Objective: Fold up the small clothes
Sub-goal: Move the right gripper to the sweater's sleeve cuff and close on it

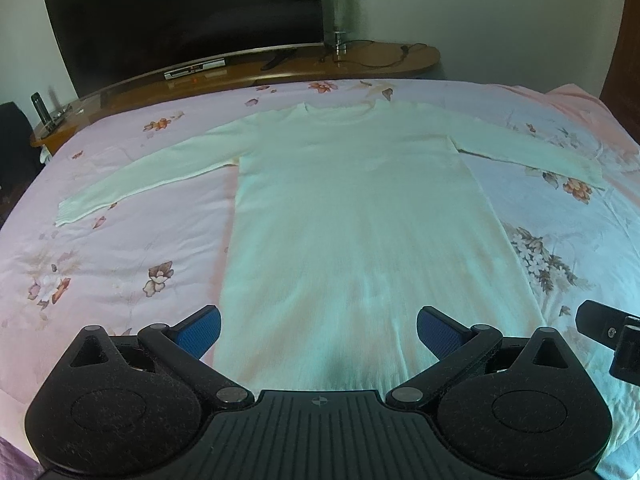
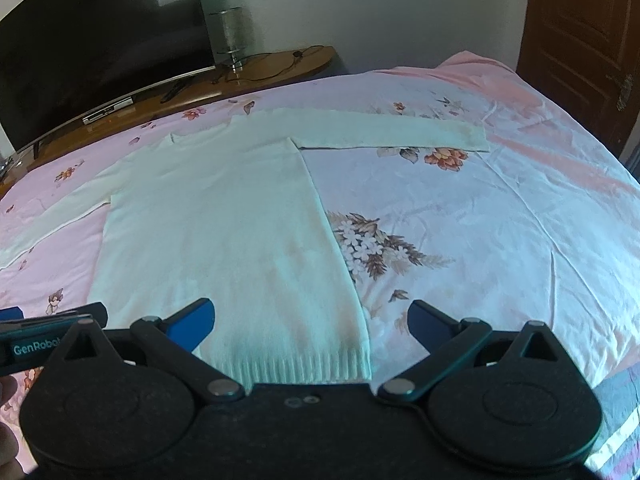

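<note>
Left wrist view first: my left gripper [image 1: 318,330] is spread wide, its two blue-padded fingers [image 1: 200,330] far apart and holding nothing, hovering low over the near end of a white long-sleeved sweater [image 1: 352,216]. The sweater lies flat on the bedspread [image 1: 120,248], which is pink with a flower print; its hem is toward me, its neckline toward the far edge of the bed, and both sleeves are stretched out sideways. Its left sleeve [image 1: 132,176] slants toward the bed's left side and its right sleeve [image 1: 532,148] reaches toward the right. At the right edge of this view, part of my other tool shows as a black shape. From the right wrist view, my right gripper [image 2: 310,326] is also wide open and empty, straddling the sweater's near right corner, where the ribbed hem [image 2: 304,364] ends; one blue finger sits over the knit and the other over bare bedspread. Past the bed stands a wooden TV stand [image 1: 384,56] against the wall, carrying a large dark television [image 1: 180,20], a set-top box [image 1: 194,69] and a lamp [image 1: 339,16] with a trailing cord. A brown wooden door [image 2: 580,40] stands at the far right.
</note>
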Tool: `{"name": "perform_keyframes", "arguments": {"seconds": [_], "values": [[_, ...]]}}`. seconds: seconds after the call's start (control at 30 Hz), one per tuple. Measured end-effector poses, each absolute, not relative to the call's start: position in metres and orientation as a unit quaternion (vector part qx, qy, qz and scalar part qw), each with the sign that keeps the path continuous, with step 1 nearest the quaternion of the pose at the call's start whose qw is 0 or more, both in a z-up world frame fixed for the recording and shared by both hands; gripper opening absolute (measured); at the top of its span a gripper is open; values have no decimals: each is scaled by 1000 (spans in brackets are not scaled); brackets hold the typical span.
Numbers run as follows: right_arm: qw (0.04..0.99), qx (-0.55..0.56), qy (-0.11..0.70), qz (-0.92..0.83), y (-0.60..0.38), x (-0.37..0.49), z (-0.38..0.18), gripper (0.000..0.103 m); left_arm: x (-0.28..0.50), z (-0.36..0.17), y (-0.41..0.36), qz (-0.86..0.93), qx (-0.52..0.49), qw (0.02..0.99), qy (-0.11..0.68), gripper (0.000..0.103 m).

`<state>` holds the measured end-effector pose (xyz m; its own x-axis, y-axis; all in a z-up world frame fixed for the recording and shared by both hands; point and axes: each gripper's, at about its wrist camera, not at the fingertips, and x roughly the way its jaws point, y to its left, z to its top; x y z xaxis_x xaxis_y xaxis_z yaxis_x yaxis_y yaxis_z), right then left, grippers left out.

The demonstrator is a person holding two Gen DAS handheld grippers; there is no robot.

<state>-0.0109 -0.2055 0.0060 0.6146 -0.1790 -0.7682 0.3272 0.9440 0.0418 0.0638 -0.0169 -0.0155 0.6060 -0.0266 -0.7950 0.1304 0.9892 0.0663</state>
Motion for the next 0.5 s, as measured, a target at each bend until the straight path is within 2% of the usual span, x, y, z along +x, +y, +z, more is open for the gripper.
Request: {"name": "perform_keyframes", "arguments": {"seconds": [0.1, 0.17, 0.3, 0.43, 0.5], "values": [[899, 91, 408, -134, -211, -5, 3, 102, 73, -19, -16, -39, 53, 895, 442, 103], [901, 84, 404, -135, -218, 1, 1, 92, 82, -22, -15, -41, 44, 894, 444, 103], [899, 98, 403, -140, -243, 16, -6, 88, 105, -28, -15, -39, 35, 895, 444, 103], [899, 120, 394, -147, -273, 34, -15, 74, 133, -38, -22, -42, 28, 895, 444, 103], [898, 130, 391, -155, -291, 46, -20, 70, 150, -44, -28, -43, 29, 895, 443, 103]]}}
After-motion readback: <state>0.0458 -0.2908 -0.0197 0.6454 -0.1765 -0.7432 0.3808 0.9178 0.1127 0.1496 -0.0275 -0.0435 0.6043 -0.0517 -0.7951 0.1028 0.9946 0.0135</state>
